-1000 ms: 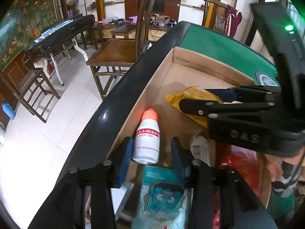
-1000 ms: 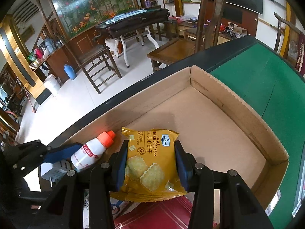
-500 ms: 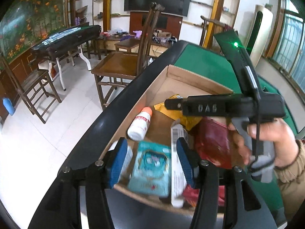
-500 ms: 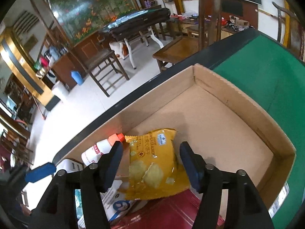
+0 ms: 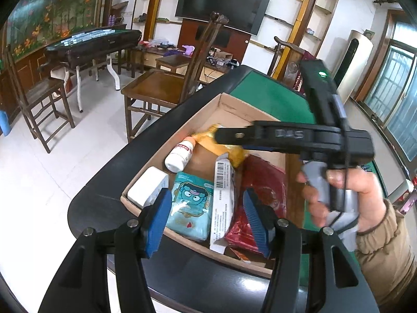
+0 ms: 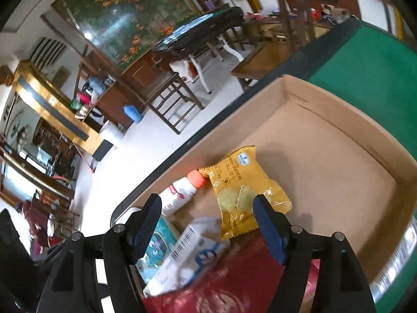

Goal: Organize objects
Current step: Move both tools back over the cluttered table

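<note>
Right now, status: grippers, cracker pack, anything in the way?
Left gripper and right gripper open, jaws just widened, nothing held. Yellow cracker pack lies in cardboard box, beside white bottle. Nothing blocking.

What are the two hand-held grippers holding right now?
Nothing. The left hand-held gripper and right hand-held gripper are open above the box; their jaws have just been opening.

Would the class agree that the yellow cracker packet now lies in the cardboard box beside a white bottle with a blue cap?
One detail is wrong: the cap is orange, not blue. The right wrist view shows the yellow cracker packet lying in the cardboard box beside the white bottle, whose cap is orange.
</note>
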`<act>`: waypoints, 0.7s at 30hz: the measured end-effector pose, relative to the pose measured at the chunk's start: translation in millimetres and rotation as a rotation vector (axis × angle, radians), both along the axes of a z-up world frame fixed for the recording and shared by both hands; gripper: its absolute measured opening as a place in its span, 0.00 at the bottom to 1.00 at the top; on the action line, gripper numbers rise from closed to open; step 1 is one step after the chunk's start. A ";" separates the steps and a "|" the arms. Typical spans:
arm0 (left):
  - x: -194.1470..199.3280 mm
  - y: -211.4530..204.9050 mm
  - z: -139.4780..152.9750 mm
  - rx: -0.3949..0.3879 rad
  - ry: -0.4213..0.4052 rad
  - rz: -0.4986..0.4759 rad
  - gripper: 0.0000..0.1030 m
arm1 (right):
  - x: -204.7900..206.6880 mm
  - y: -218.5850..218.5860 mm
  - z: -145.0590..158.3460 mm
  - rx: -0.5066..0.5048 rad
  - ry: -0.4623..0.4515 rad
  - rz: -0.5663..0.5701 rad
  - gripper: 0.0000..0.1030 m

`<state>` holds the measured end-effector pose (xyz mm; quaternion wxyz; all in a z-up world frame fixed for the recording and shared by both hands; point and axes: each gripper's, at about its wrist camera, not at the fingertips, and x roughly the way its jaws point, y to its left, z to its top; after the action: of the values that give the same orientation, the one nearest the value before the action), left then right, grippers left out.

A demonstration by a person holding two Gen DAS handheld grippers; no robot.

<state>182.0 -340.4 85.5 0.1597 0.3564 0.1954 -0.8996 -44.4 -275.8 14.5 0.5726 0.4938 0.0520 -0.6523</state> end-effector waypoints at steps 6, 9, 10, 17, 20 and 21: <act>1.3 11.0 5.2 -0.007 0.011 -0.021 0.55 | -2.3 34.2 11.8 -0.079 -0.010 -0.023 0.76; -5.0 18.9 5.6 0.000 0.020 -0.043 0.55 | -8.6 82.8 22.1 -0.128 0.023 -0.093 0.80; -8.0 22.6 5.3 0.001 0.021 -0.053 0.55 | -9.4 106.0 25.4 -0.141 0.051 -0.128 0.84; -47.0 69.8 2.7 -0.003 0.009 -0.192 0.56 | -10.5 239.8 32.5 -0.161 0.193 -0.352 1.00; -67.7 99.4 2.0 -0.017 -0.004 -0.263 0.59 | -15.1 287.3 32.8 -0.179 0.207 -0.457 1.00; -75.6 109.7 1.2 -0.022 -0.008 -0.283 0.60 | -16.5 302.4 32.2 -0.193 0.205 -0.492 1.00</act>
<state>106.4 -230.7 86.7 0.0358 0.3823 0.1327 -0.9138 -60.8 26.5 46.7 0.4331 0.3663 -0.0744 -0.8202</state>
